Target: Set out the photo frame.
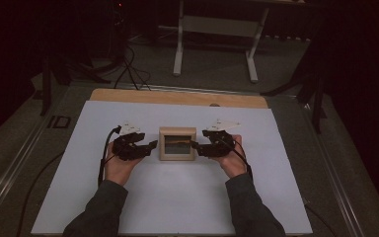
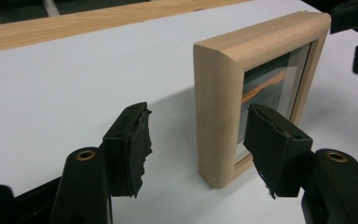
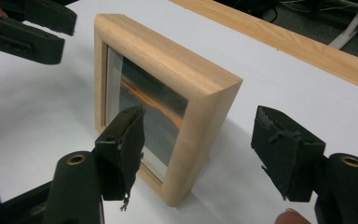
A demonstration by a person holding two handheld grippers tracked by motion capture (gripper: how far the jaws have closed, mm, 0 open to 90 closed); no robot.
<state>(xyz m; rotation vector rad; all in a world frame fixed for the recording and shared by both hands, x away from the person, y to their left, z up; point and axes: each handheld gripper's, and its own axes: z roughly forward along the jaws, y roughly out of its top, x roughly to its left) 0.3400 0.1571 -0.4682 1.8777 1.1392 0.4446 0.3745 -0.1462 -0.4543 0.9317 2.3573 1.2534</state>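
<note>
Upright wooden frame [image 1: 177, 143] (square, rounded edges, glazed front) stood on the white table [image 1: 177, 207], flanked by 2 released tools: left gripper [image 1: 148, 148] and right gripper [image 1: 196, 147], jaws straddling its sides untouched.

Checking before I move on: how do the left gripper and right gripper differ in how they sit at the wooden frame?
The left gripper comes at the wooden frame from its left side, the right gripper from its right side. In the high view the left gripper stands slightly off the frame, while the right gripper reaches up to its edge. Both are open, each straddling a side rail of the upright frame, pads not pressing.
</note>
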